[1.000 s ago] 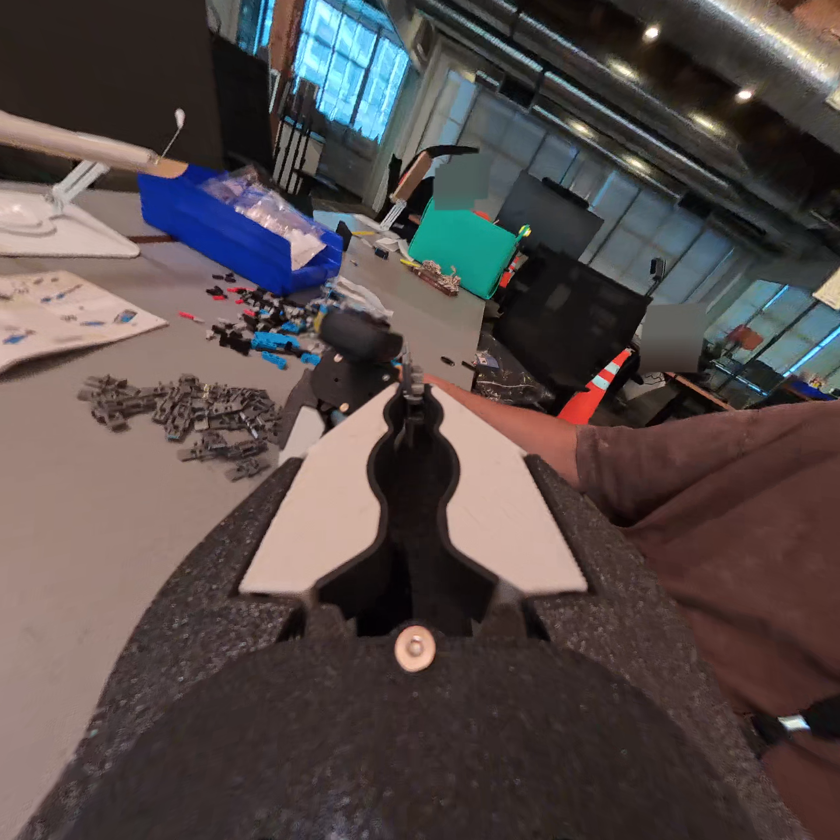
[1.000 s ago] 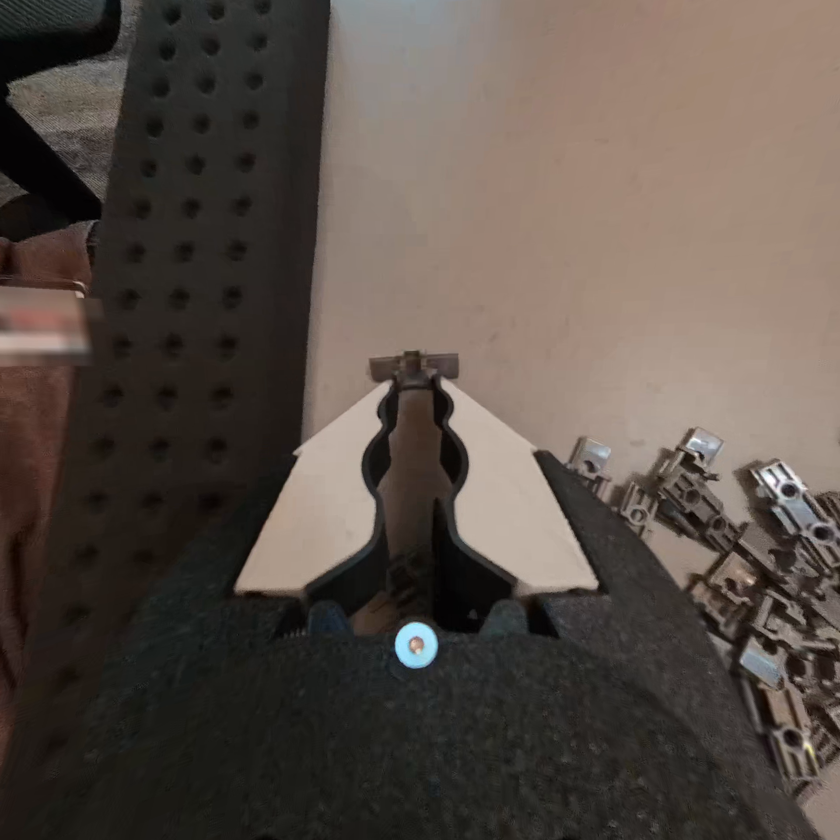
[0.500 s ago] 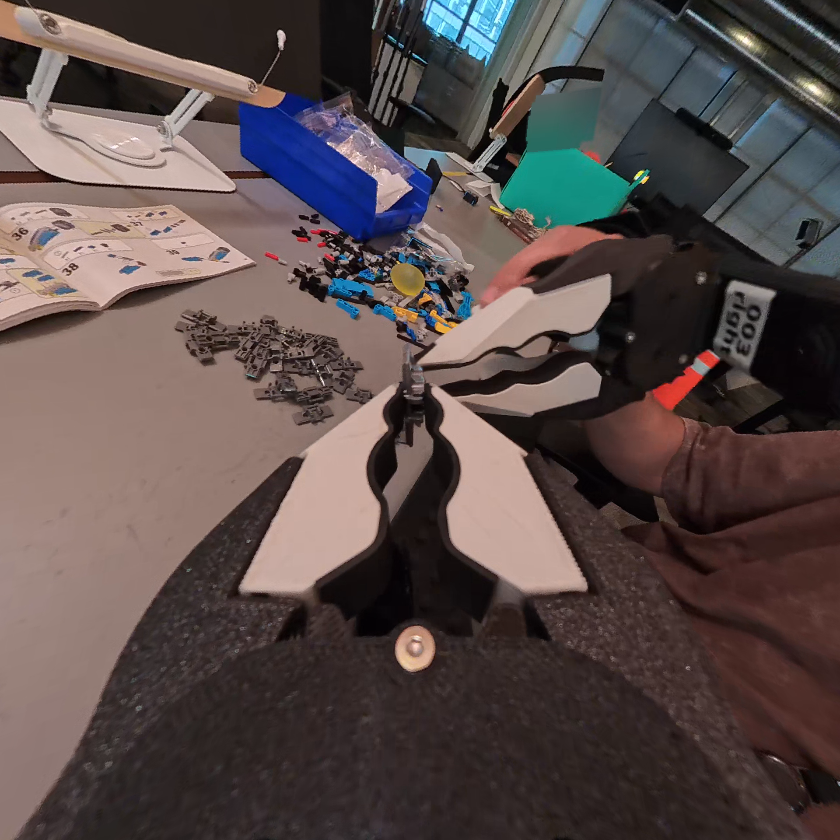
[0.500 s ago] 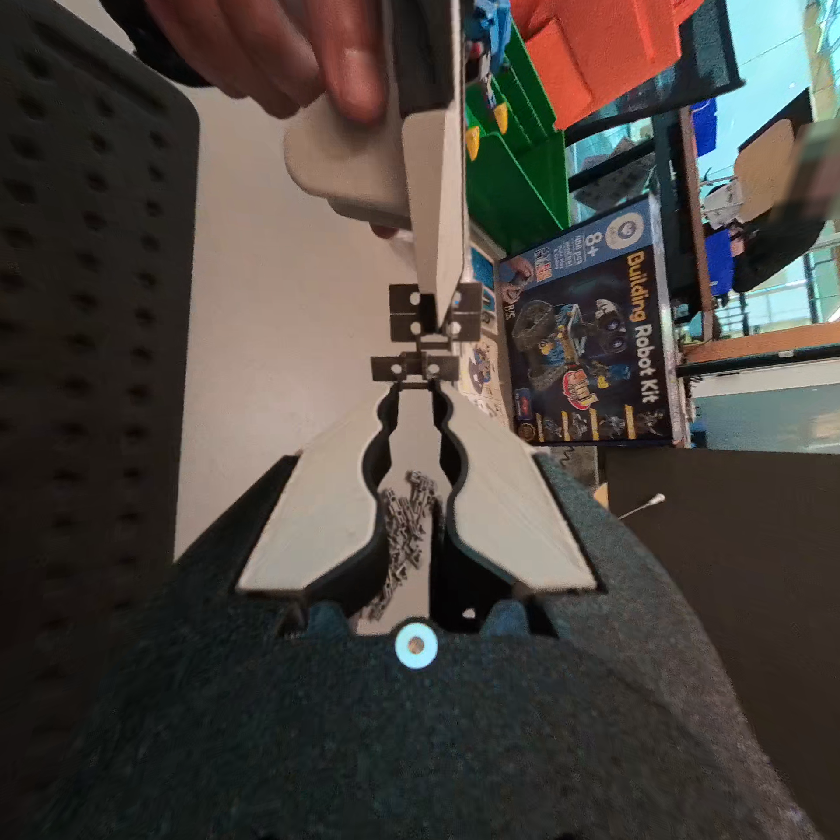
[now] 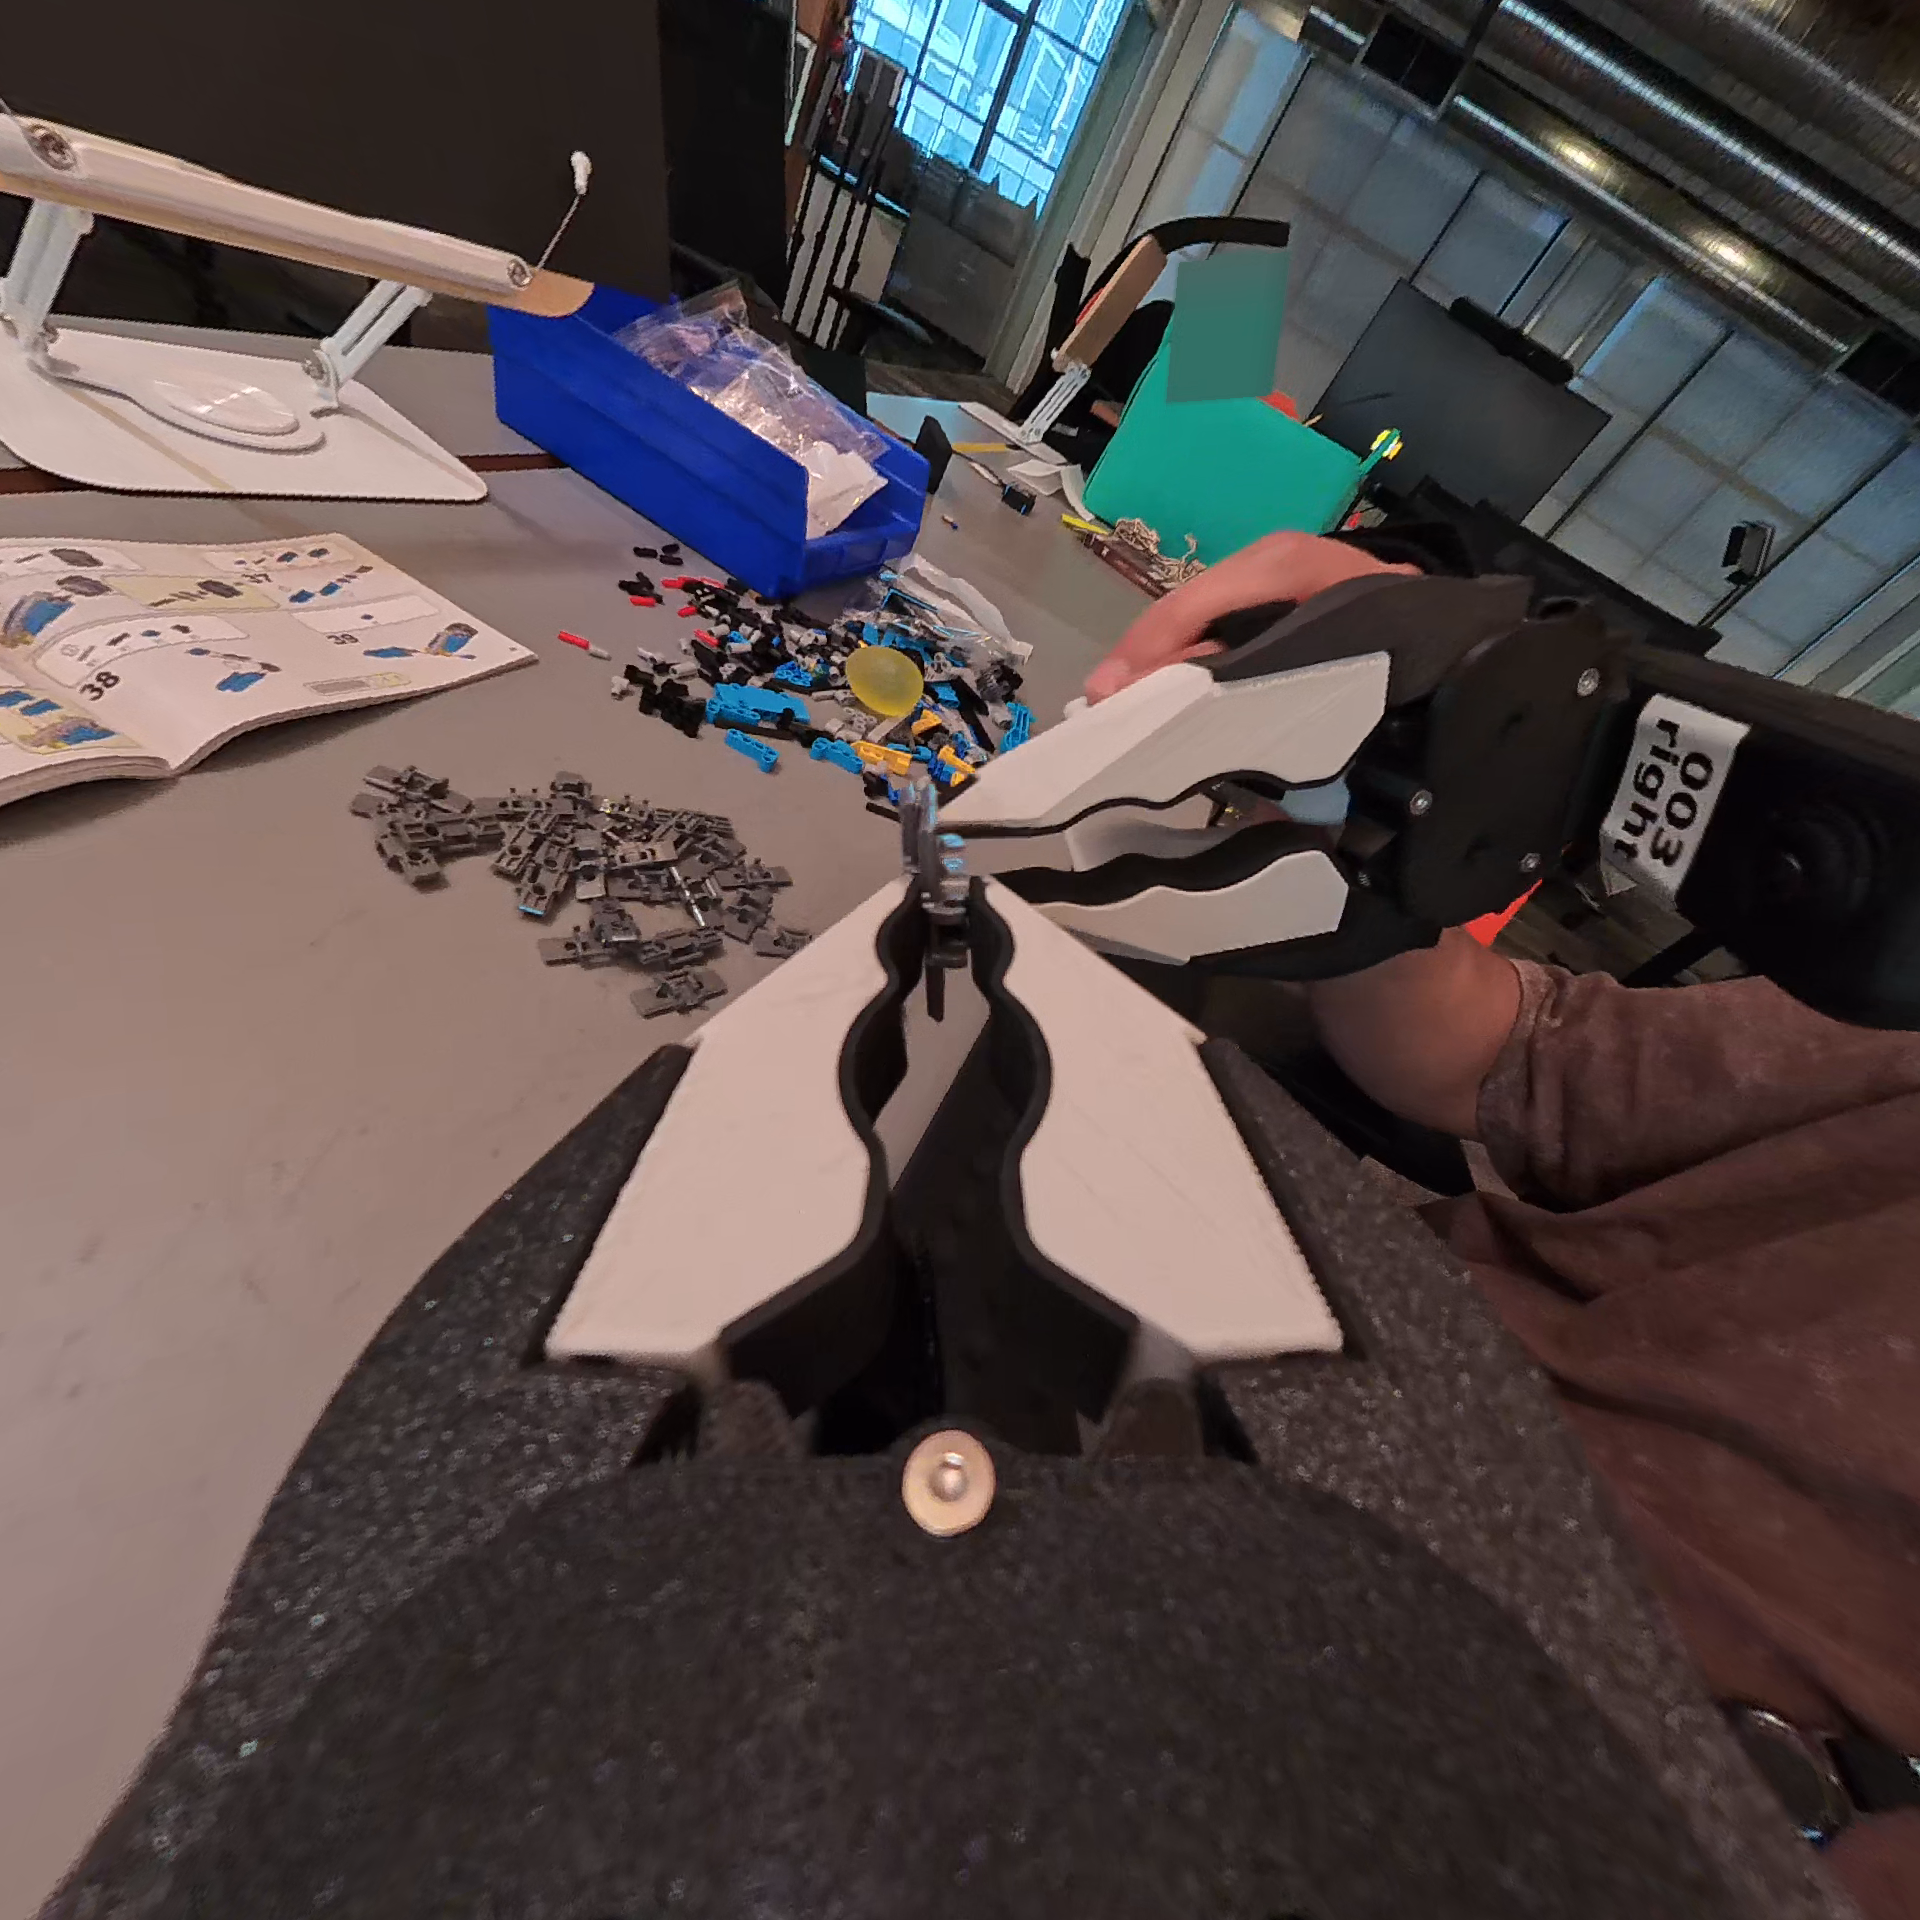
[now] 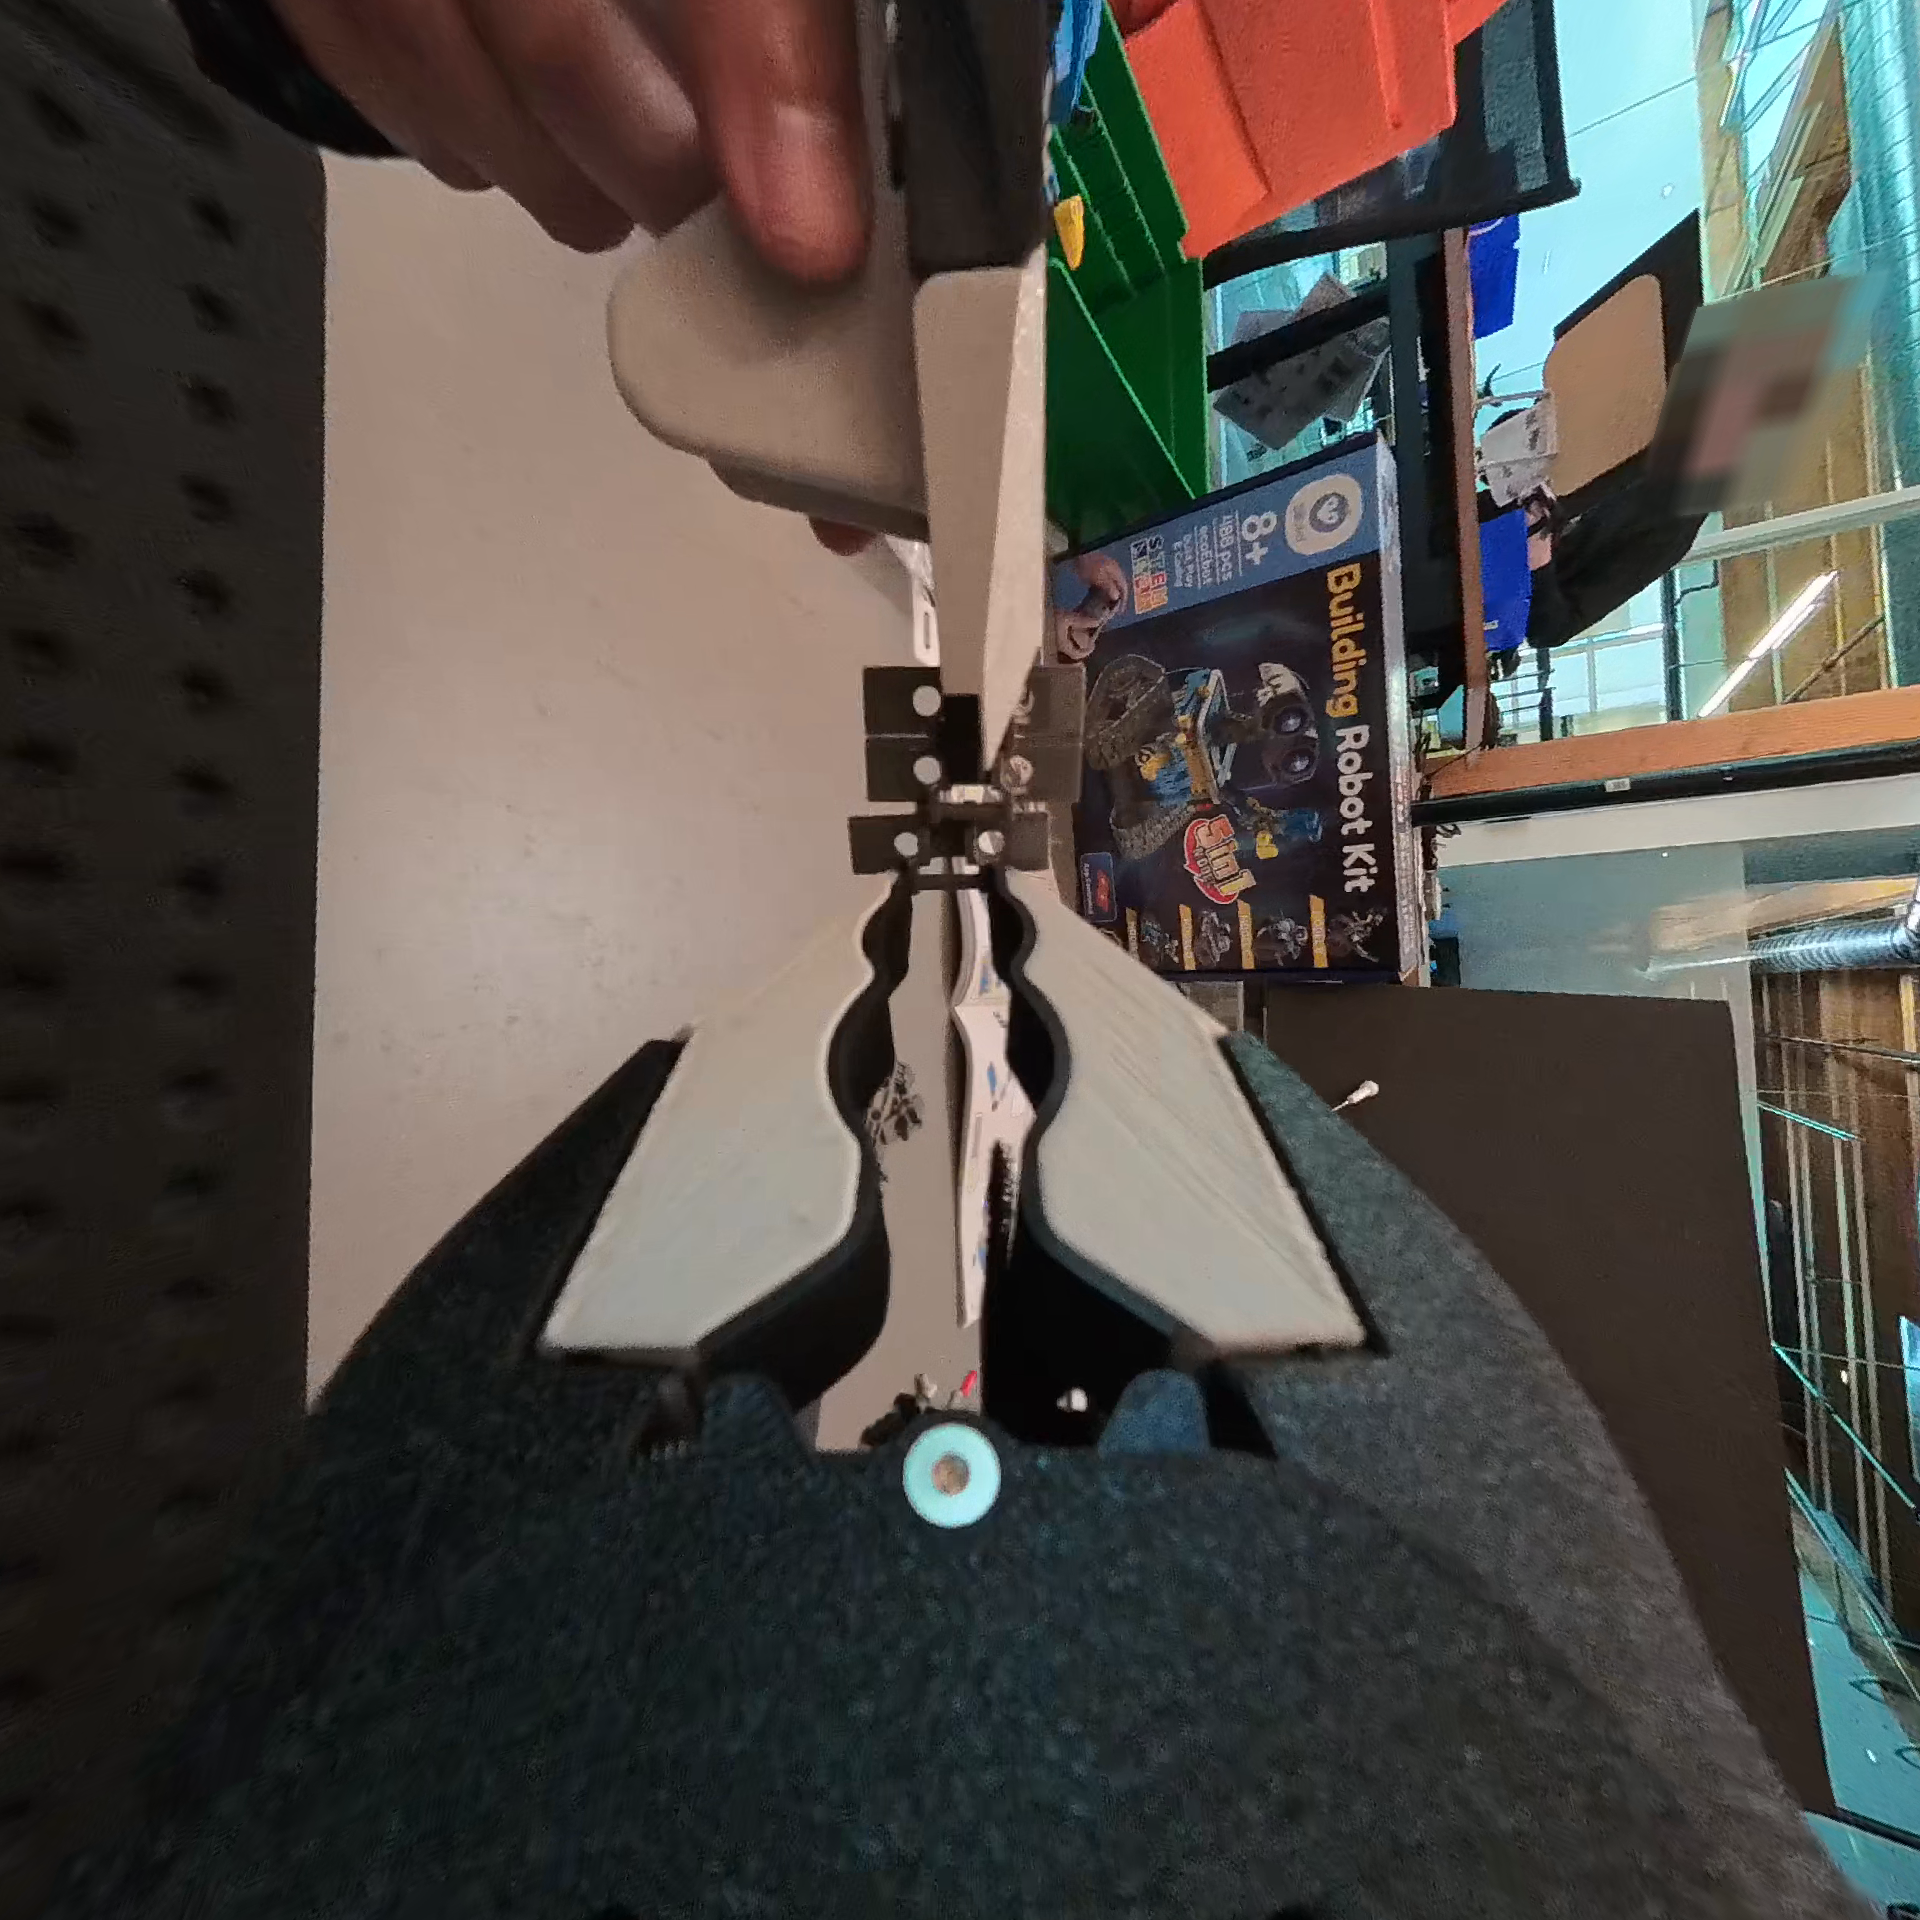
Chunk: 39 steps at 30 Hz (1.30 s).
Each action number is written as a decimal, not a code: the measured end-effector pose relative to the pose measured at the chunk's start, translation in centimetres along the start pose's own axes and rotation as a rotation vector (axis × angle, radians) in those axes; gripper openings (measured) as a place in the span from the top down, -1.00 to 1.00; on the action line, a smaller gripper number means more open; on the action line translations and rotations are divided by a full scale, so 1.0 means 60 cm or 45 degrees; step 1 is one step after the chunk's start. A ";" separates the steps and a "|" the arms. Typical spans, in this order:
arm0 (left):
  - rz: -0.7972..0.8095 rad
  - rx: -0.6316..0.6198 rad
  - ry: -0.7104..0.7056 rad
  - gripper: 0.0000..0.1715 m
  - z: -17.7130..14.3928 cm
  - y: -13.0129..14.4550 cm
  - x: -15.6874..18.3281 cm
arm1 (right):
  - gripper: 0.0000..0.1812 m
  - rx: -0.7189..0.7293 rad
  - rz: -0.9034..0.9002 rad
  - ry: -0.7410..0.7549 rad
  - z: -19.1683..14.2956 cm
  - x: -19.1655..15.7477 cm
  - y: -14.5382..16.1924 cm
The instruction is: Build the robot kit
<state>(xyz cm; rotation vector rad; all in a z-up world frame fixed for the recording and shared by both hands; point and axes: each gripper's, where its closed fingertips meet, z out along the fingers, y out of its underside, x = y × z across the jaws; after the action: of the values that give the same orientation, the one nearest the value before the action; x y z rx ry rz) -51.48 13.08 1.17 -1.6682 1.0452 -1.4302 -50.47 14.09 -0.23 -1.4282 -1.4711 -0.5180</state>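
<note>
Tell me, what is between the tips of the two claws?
Small grey links, pinched by the left claw and right claw; both wrist views show it.

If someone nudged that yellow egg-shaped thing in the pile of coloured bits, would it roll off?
The yellow egg-shaped piece looks smooth and rounded, so it would probably roll readily. It is nestled among the coloured pieces, which would likely stop it soon. It looks translucent, so probably light.

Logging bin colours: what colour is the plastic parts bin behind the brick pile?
Blue plastic parts bin; clearest in the left wrist view.
</note>
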 end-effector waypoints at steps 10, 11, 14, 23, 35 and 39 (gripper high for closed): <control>0.079 -0.002 -0.016 0.91 -0.004 0.001 0.000 | 0.85 -0.005 -0.085 0.066 -0.008 0.004 -0.007; 0.073 0.001 -0.009 0.91 -0.005 0.000 0.001 | 0.85 -0.003 -0.104 0.083 -0.008 0.005 -0.008; 0.066 0.013 0.005 0.91 -0.008 -0.004 0.002 | 0.85 0.002 -0.132 0.117 -0.012 0.009 -0.015; 0.120 0.061 -0.006 0.91 -0.015 -0.020 0.010 | 0.85 0.034 -0.257 0.298 -0.024 0.029 -0.029; 0.455 0.254 0.047 0.91 -0.032 -0.066 0.076 | 0.85 0.043 -0.552 0.606 -0.080 0.070 -0.066; 0.695 0.398 0.103 0.91 -0.046 -0.093 0.150 | 0.85 0.068 -0.674 0.757 -0.138 0.088 -0.103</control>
<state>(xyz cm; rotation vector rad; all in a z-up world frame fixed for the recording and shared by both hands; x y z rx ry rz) -52.86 7.41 10.44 -1.0078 1.1422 -1.2210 -52.40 8.49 9.73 -0.7253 -1.3353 -1.1130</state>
